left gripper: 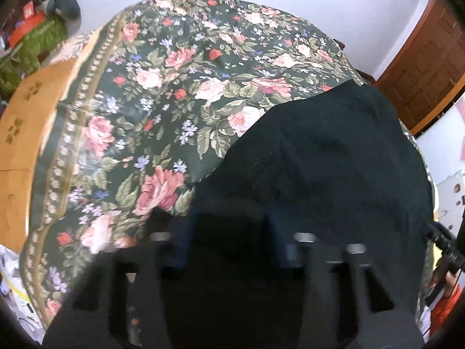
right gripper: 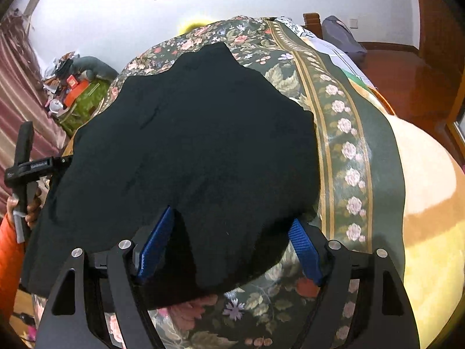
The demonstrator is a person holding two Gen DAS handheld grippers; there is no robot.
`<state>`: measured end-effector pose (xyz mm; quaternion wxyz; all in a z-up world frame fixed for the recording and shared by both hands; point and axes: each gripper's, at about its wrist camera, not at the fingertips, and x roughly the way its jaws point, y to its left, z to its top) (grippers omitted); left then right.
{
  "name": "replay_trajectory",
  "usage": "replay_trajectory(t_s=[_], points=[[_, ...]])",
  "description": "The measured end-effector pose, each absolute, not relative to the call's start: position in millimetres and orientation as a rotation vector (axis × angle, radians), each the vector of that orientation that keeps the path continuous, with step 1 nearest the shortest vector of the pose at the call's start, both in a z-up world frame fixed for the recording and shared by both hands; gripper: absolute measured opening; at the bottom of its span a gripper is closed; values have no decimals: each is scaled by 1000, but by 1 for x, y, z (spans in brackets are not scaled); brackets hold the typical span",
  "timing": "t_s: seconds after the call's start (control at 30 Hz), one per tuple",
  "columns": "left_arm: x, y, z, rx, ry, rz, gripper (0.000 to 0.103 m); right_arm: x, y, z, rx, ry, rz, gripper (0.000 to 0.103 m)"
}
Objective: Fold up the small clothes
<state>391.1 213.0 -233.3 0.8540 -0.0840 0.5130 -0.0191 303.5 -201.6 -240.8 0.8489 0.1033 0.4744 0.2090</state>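
- Right wrist view only: the whole outline of the black garment (right gripper: 186, 151) shows, spread flat on the floral bedspread (right gripper: 343, 151) of a bed. At the garment's left edge, a hand (right gripper: 30, 206) in an orange sleeve (right gripper: 10, 261) grips a black handle frame.
- Left wrist view only: the bedspread's open rose field stretches away above and left of the black garment (left gripper: 325, 160). A brown board (left gripper: 26, 133) lies beyond the bedspread's border on that side, and a wooden door (left gripper: 427, 67) stands beyond the garment's upper right.
- Surroundings in the right wrist view: a yellow blanket (right gripper: 430, 203) lies right of the garment, past the bedspread's striped border. A striped curtain (right gripper: 17, 101) and a cluttered green mat (right gripper: 84, 96) lie to its upper left.
- Obstruction: in the left wrist view, motion blur and the dark cloth merge with the gripper's own black parts.
- Right gripper (right gripper: 232, 216): the jaws stand wide apart, with one blue pad (right gripper: 154, 247) on each side of the garment's near edge. The cloth lies between them and neither pad visibly presses on it.
- Left gripper (left gripper: 232, 232): it sits at the garment's near left edge. Whether its jaws are closed, or hold cloth, cannot be told.
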Motion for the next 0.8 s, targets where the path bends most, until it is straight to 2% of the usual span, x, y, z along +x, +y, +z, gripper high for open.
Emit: replay_trajectory(t_s=[0.2,0.43,0.63,0.8], points=[[366,210,-234,-97,1092,59,12,297,-206,-233,232,1004,469,76],[290,226,-240,-138,1170,198,12,278,-200,-218,201,1005,533,76],[228,206,-229,-160,1189,168,11,256,-173,-212,147,1039,637,76],[205,182,-217,-205,1166,114,11,243,-157,-213,174,1080,715,76]])
